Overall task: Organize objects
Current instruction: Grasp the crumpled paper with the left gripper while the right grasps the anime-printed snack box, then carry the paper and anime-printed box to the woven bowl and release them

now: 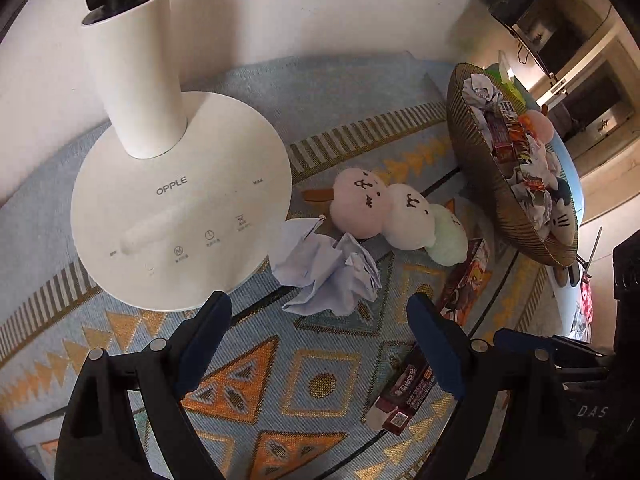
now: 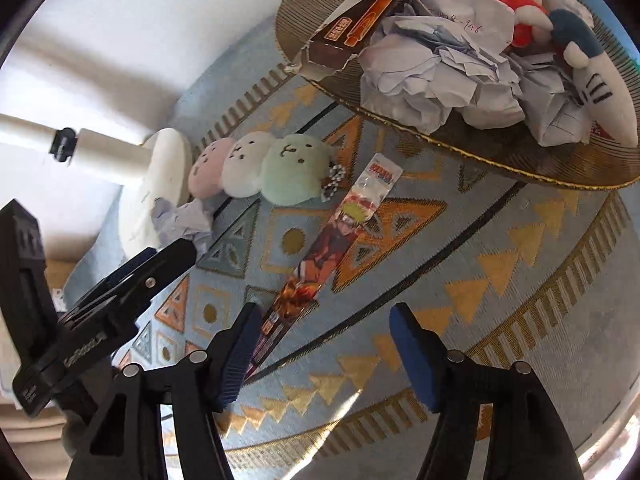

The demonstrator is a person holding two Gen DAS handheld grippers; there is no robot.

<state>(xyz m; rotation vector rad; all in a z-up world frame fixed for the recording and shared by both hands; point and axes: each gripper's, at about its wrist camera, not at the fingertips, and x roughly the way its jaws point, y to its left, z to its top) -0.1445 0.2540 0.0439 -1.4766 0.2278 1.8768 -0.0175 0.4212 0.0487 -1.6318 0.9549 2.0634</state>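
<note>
1. The left gripper (image 1: 320, 328) hangs over the patterned tabletop (image 1: 320, 392), its jaws spread wide with nothing between them.
2. The right gripper (image 2: 324, 340) is likewise wide apart and empty; its left finger sits just over the near end of a long Naruto-printed packet (image 2: 332, 240) lying flat on the cloth.
3. In the left wrist view, a small dark carton (image 1: 404, 396) lies near the right finger, partly under it.
4. Just beyond the left gripper's fingertips lies a crumpled paper ball (image 1: 328, 268), touching the rim of a white OPPLE lamp base (image 1: 180, 208).
5. Behind the paper rests a three-ball plush dango (image 1: 400, 212), pink, white and green in a row, on its side, with a brown stick end at the pink ball.
6. Farther back, at the right, a gold-ribbed woven basket (image 1: 464, 136) holds crumpled papers, printed cartons and plush toys heaped together.
7. A white wall (image 1: 280, 8) stands behind the lamp.
</note>
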